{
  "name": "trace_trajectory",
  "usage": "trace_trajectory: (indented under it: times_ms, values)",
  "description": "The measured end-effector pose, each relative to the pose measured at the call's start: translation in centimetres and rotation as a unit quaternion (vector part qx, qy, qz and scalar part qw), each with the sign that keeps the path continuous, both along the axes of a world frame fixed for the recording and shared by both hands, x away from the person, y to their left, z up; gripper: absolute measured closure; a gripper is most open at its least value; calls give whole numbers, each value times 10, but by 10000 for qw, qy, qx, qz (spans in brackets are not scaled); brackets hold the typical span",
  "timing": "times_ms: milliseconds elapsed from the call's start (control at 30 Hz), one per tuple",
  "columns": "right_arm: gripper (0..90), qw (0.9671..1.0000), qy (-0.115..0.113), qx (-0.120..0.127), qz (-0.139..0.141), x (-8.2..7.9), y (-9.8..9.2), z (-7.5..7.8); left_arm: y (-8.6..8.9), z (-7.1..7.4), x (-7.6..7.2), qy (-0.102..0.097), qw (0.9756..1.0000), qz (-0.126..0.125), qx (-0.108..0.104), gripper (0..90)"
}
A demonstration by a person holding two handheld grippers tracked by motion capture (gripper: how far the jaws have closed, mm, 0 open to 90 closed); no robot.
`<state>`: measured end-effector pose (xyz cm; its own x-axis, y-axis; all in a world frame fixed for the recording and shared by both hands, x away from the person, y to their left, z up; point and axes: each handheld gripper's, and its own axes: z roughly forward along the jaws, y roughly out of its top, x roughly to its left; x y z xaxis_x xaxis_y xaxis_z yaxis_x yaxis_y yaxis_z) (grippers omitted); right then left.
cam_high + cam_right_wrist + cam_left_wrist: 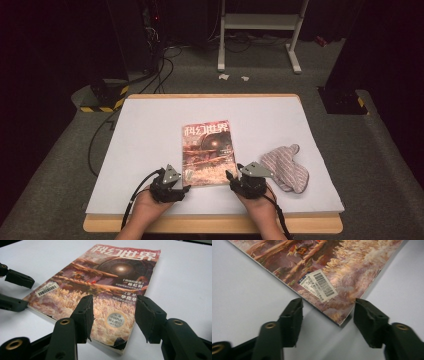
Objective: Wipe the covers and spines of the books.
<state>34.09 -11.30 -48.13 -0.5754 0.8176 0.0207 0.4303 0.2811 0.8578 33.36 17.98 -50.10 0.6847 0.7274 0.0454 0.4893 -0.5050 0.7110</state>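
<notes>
While both claws sit at the near edge of the magazine, nothing is gripped.

left claw (184,188): jaws apart, released; the near left corner of the magazine (329,270) lies in the gap between the tips, and the pads do not press on it.
right claw (231,176): jaws apart, released; poised over the near right part of the cover, no pad pressing that I can make out.
magazine: flat on the table (150,130), cover up, just ahead of both claws and between them; title end points away from the claws.
barcode label (320,285): on the cover close ahead of the left claw's tips; seen from the right claw (47,290) it sits far to the left, beside the other claw's jaws.
round badge (116,319): on the cover between the right claw's tips, low in the gap.
mitt (286,167): striped, flat on the table, just beside the right claw on its outer side, apart from the magazine.
hands: left hand (149,202) and right hand (257,202) behind their claws, at the near table edge.
cables: trail back from each claw toward the person.
</notes>
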Motion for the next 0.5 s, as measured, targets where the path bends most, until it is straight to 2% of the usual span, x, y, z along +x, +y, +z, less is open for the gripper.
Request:
trace_trajectory:
  times_ms: [100,233,333,433,500]
  values:
    - [493,10000,40,2,9,1,1,-2,0,0,1,46,9999,-103,-60,506]
    - [493,10000,52,11,11,1,1,-3,2,0,3,-17,10000,-11,-48,580]
    - [494,10000,75,57,-34,2,-1,-3,5,0,6,27,9999,44,-111,595]
    - [494,9999,88,65,-57,3,-2,-3,6,0,7,-85,9999,144,-27,612]
    - [493,9999,98,75,-67,3,-3,-4,7,0,8,-48,9999,143,-85,617]
